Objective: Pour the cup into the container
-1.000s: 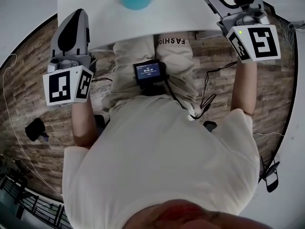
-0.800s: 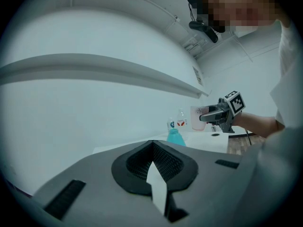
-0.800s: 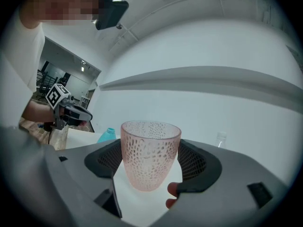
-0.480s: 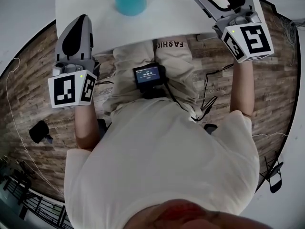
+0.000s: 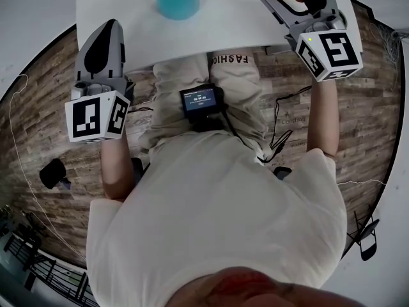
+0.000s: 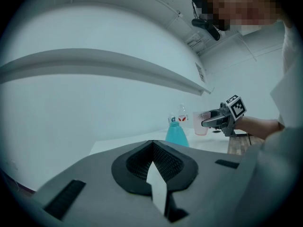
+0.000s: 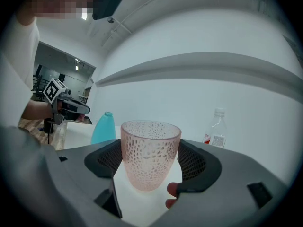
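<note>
A brown wooden plank floor (image 5: 38,107) spreads under and around a white counter (image 5: 223,24), whose near edge runs across the top of the head view. Black cables (image 5: 281,130) trail over the planks at right, and a dark railing (image 5: 38,267) shows at lower left. Behind the counter stands a plain white wall (image 6: 71,117) crossed by a long grey ledge (image 6: 94,63). A ceiling light (image 7: 85,15) glows in the room beyond.

Bright even light, fisheye edges, dark vignette
</note>
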Tool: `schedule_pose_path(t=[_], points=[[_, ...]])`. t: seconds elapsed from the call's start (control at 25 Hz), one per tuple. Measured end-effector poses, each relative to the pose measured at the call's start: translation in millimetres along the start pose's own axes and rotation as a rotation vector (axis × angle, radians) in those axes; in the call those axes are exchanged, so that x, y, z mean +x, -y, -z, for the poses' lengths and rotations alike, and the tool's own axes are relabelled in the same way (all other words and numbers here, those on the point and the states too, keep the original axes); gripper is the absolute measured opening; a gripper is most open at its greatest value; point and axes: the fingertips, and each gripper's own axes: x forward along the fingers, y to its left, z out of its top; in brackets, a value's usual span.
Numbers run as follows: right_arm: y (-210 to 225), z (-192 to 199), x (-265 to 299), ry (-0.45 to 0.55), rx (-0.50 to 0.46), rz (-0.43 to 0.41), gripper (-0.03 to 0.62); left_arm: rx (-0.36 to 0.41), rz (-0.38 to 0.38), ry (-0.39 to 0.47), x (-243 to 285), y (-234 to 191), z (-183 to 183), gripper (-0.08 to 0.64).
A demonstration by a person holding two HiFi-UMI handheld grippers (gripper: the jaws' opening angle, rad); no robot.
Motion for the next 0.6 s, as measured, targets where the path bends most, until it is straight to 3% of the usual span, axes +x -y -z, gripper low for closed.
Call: schedule_pose_path(t=[0.6], points=[[6,35,4,-0.086,0.082,0.003,0.362,-0.007,0.001,-0.016,3,1,7,0.011]])
